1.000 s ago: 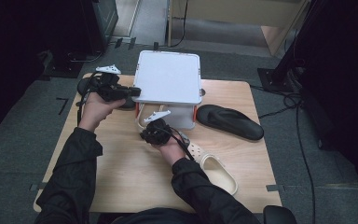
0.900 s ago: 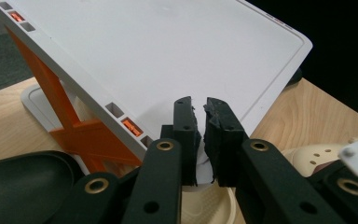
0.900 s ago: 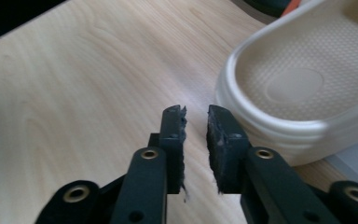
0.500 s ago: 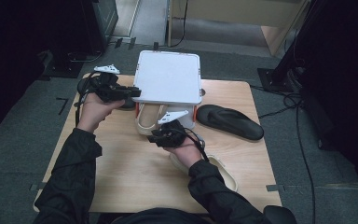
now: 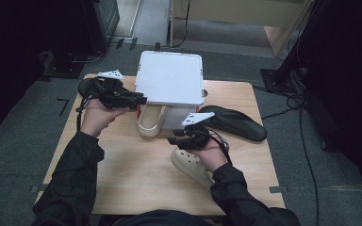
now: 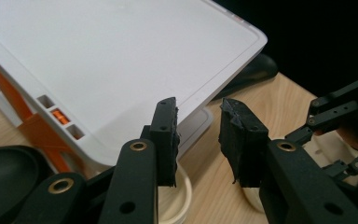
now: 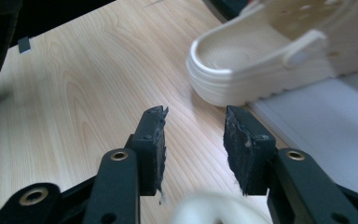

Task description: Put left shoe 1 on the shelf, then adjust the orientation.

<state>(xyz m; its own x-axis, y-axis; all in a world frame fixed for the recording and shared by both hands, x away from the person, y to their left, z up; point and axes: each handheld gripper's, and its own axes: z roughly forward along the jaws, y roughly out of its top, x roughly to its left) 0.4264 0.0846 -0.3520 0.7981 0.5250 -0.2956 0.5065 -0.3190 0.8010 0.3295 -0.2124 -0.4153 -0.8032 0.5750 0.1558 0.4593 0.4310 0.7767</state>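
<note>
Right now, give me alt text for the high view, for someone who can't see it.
A person at a wooden table holds two open grippers: the left gripper beside a white box, the right gripper above a cream clog. A second cream clog sticks out from under the box, and a black sandal lies at right.

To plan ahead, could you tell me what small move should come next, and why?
Probably lower the right hand-held gripper onto the loose cream clog beside it: its jaws have just been opening, with nothing between them, and the other clog already sits partly in the white box.
</note>
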